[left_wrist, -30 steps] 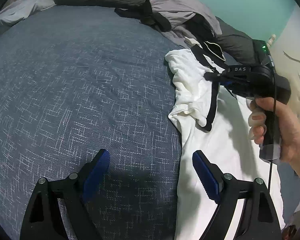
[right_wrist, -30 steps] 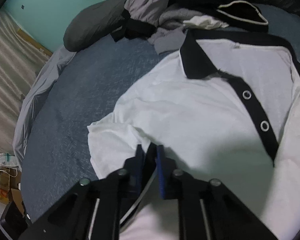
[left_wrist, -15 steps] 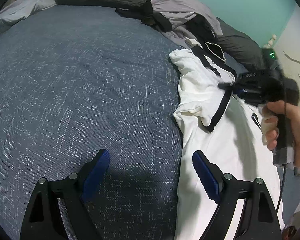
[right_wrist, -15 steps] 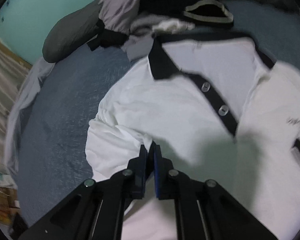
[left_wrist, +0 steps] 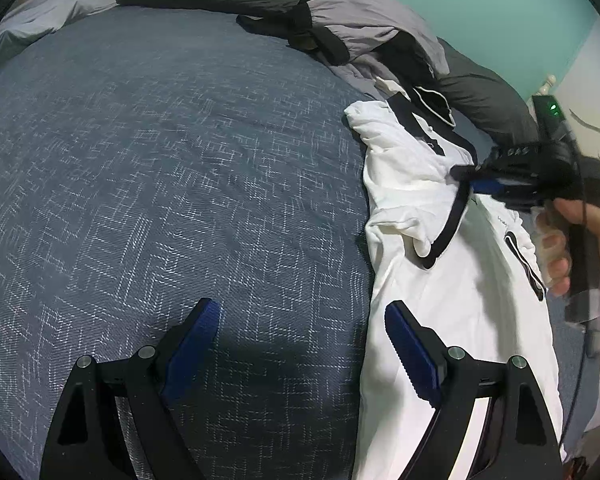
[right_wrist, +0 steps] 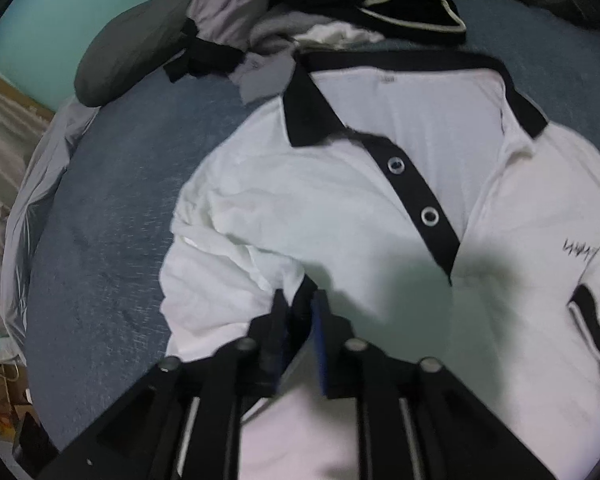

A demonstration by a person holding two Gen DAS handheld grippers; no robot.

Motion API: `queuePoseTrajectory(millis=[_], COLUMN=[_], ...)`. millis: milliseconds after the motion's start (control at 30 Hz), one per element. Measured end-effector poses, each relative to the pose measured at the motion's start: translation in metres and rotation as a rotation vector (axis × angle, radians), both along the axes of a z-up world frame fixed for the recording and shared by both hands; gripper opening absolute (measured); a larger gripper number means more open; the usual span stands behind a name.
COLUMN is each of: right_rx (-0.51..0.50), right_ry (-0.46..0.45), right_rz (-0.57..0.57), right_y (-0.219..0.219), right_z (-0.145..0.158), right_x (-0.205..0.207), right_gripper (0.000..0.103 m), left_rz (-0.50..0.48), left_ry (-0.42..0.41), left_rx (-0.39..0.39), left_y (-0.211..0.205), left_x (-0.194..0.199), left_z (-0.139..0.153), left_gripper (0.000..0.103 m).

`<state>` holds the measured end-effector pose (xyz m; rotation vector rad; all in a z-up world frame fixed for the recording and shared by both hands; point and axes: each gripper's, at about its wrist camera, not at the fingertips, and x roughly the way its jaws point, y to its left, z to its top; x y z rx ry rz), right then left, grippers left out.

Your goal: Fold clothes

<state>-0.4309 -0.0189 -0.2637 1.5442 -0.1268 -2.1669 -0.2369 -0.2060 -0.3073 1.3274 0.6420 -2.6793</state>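
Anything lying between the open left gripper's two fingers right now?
Only the blue bedspread, as the left wrist view shows. The left gripper hangs open over it, its right finger at the edge of the white polo shirt.

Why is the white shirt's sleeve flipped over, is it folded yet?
Partly folded: the right gripper pinches the sleeve and lays it across the white shirt. The rest lies spread on the bed.

Right wrist view. The right gripper [right_wrist: 300, 312], jaws nearly closed, pinches a black-trimmed sleeve edge of a white polo shirt [right_wrist: 340, 200] lying face up on a blue bed [right_wrist: 108, 208]. The black collar [right_wrist: 308, 112] and two-button placket [right_wrist: 416, 196] lie open. A heap of grey and black garments [right_wrist: 260, 12] sits beyond the collar.
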Motion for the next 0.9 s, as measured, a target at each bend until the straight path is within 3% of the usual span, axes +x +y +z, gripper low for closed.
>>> queuePoseTrajectory(millis=[200,300,600,900], right_rx=[-0.045,-0.093,-0.118,0.031], right_ry=[0.046,0.028,-0.064,0.038], right_rz=[-0.005,0.047,0.118,0.239], right_y=[-0.006,-0.012,-0.029,-0.057], right_z=[0.022,0.027,0.0,-0.009], right_x=[0.002,0.018,0.068,0.101], right_gripper=[0.023,0.023,0.023,0.027], left_rz=[0.002,0.009,0.032,0.044], left_ry=[0.0,0.001,0.007,0.009], left_rx=[0.001,0.001,0.007,0.019], left_y=[-0.001,-0.004,-0.013,-0.018], left_x=[0.001,0.001,0.004,0.004], left_z=[0.0,0.001,0.003,0.004], left_gripper=[0.088,0.088,0.088,0.088])
